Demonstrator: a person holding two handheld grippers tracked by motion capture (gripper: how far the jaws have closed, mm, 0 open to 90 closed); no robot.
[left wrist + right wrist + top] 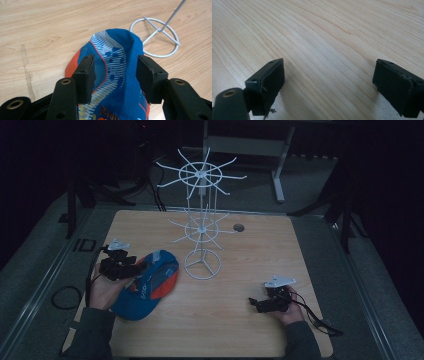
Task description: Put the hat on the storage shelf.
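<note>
Blue-orange cap (148,285) lower left of worktop (250,270), long axis toward white wire rack (201,220). Left gripper (115,72) fingers spread, straddling cap, not clamped. Right gripper (329,85) wide open, empty, well apart.

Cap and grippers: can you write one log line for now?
left gripper: open, straddling cap | right gripper: open over table | rack: bare
</note>
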